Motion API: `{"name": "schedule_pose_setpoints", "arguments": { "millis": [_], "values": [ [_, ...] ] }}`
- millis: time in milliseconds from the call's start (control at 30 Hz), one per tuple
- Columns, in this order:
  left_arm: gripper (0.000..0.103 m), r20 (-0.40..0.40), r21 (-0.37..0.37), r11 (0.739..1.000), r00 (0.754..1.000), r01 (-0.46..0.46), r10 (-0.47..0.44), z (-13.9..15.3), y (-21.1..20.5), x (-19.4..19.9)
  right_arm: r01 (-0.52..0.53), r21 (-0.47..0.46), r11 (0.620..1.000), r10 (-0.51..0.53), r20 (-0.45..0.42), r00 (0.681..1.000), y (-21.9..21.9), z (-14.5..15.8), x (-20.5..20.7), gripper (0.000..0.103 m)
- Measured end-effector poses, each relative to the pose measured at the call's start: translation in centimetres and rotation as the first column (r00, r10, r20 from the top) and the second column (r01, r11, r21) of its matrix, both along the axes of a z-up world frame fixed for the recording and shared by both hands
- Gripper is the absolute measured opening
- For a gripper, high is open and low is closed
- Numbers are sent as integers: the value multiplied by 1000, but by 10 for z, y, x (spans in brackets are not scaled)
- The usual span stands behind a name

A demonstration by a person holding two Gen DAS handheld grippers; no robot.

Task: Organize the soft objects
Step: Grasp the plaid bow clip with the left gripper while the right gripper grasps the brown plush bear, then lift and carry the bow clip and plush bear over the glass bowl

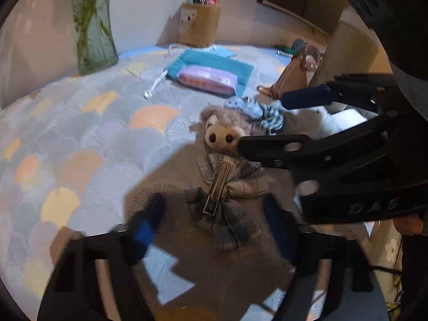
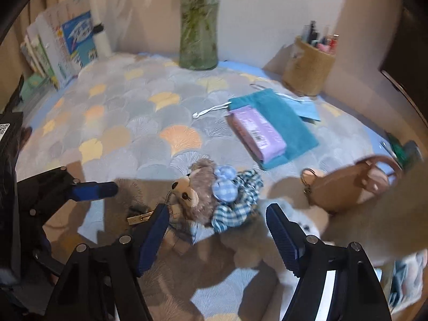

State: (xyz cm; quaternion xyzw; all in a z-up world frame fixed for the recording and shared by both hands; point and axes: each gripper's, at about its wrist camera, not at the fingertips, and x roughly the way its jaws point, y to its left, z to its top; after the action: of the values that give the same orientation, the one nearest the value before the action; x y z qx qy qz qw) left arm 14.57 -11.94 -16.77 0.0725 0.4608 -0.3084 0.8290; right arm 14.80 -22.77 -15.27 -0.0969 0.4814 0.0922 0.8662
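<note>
A plaid bow hair clip (image 1: 227, 198) lies on the patterned cloth, its metal clasp facing up, between the open fingers of my left gripper (image 1: 214, 222). Just beyond it lies a small plush bear (image 1: 222, 131) with a blue checked scrunchie (image 1: 256, 112) against it. In the right wrist view the bear (image 2: 198, 192) and scrunchie (image 2: 235, 198) lie between the spread fingers of my right gripper (image 2: 216, 211), which is open and empty. The clip's clasp (image 2: 140, 217) shows by its left finger. My right gripper also shows in the left view (image 1: 264, 123). A white plush (image 2: 307, 222) lies at the right.
A teal drawstring pouch (image 2: 283, 123) with a purple tissue pack (image 2: 259, 133) on it lies mid-table. A tan bag (image 2: 345, 184) stands at the right. A glass vase (image 2: 199, 26), a pen holder (image 2: 307, 72) and books (image 2: 64, 45) line the back wall.
</note>
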Motion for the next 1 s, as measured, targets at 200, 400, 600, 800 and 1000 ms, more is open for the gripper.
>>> {"name": "schedule_pose_setpoints", "arguments": {
  "millis": [200,400,600,800,1000],
  "values": [
    [23,8,-16,999,999,-38,38,2,15,3,-9,-19,1000,8,-53,999,14,-20,22,59],
    [22,4,-33,991,991,-133,133,11,53,2,30,41,999,-28,-46,999,12,-21,25,39],
    [22,116,-1,953,947,-302,300,28,112,-5,9,254,967,-9,-2,1000,12,7,3,38],
    [22,147,-22,908,897,-418,417,25,159,-4,-168,281,945,149,88,985,54,16,-39,51],
    [22,115,-29,902,895,-430,430,4,163,2,-165,262,951,164,25,986,59,-9,-71,58]
  ]
}}
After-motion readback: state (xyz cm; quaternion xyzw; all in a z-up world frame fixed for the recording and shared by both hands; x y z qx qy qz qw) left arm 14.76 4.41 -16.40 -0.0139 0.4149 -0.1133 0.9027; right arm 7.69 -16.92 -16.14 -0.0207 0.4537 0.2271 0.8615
